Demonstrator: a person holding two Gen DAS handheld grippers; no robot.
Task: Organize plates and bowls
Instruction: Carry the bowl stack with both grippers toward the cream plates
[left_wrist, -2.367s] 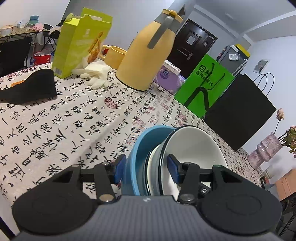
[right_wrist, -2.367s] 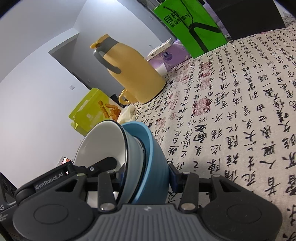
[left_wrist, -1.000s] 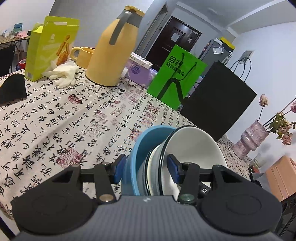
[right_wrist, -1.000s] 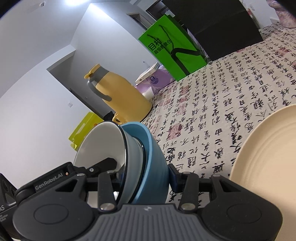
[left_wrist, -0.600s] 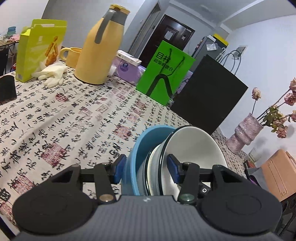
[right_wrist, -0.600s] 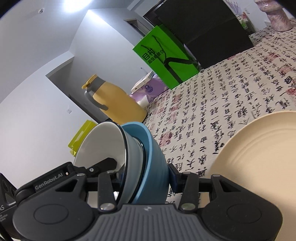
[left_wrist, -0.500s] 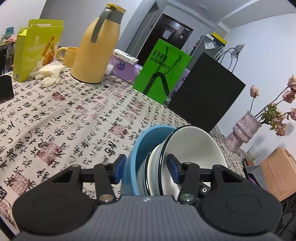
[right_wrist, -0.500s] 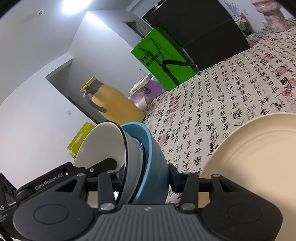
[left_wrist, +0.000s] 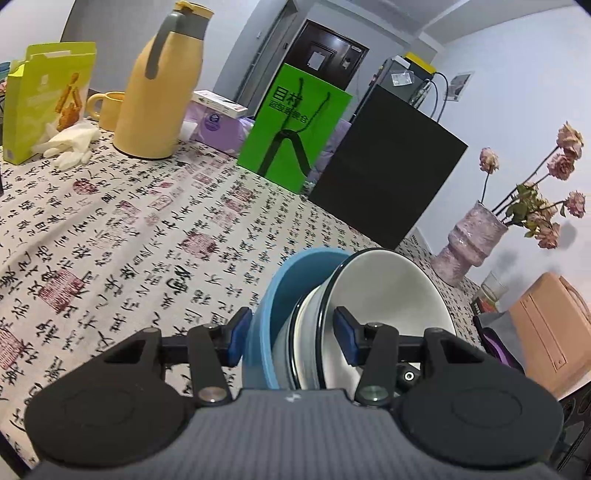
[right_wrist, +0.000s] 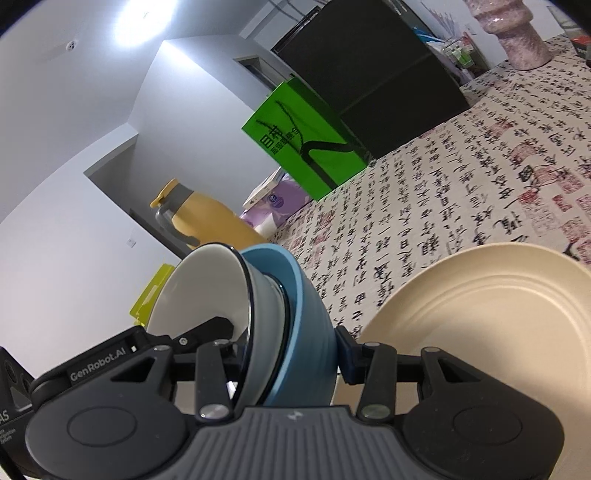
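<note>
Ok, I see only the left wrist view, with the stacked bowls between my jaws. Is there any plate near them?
Observer: Yes. The right wrist view shows a cream plate on the tablecloth, just right of the bowl stack.
Operator: And does the right gripper hold something?
Observer: The right gripper is shut on the same stack, with one of its jaws pressed against the outside of the blue bowl.
</note>
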